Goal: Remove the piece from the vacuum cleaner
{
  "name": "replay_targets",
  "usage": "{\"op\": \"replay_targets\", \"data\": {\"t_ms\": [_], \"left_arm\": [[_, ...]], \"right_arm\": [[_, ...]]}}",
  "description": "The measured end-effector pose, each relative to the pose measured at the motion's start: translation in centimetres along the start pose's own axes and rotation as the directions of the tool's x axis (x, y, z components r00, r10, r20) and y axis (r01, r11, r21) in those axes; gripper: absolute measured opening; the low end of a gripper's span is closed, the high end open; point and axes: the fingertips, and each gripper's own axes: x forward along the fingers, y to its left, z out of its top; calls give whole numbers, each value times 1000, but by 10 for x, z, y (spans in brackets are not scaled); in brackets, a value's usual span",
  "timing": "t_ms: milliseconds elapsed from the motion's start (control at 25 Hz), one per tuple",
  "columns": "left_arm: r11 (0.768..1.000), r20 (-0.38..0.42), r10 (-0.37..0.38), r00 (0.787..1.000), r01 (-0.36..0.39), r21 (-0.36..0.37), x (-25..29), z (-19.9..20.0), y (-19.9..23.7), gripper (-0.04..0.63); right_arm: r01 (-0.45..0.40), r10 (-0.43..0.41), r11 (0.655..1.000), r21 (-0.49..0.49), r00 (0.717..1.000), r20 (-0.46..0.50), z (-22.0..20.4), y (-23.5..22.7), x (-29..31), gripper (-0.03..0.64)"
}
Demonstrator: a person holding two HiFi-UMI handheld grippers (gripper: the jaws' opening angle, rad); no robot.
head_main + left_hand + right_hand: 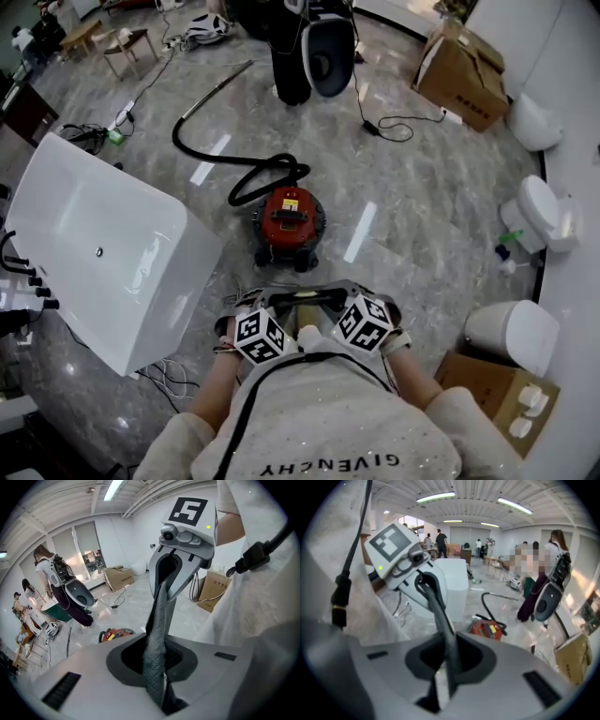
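1. Both grippers, left (160, 605) and right (435, 604), are up by the chest. Jaws closed on nothing, I think (right view's kinda blurry).
2. Vacuum (289, 217) sits on the floor ahead, well apart from them, with its hose (201, 150) curling away behind.

Glossy plastic vacuum cleaner (289, 217), polished stone floor (422, 206).

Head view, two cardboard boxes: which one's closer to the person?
The box at lower right, right beside the person. The other box sits far off at top right, beyond the red vacuum cleaner.
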Motion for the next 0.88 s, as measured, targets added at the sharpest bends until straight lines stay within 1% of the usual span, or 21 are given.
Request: {"op": "replay_targets", "data": {"t_ms": [200,440,640,880], "left_arm": [[995,29,-48,998,50,-91,-2,-2,-1,52],[992,24,-55,998,58,-111,-3,-8,-3,52],[986,31,-79,996,83,-143,-3,-13,-5,52],[985,22,-93,995,95,-143,-2,-17,-5,52]], "right_arm": [[-21,21,1000,10,1000,8,2,3,1,55],[-49,49,999,13,999,3,3,6,6,55],[-63,63,998,15,998,-6,4,9,10,55],[-68,69,997,31,998,-8,3,12,14,55]]}}
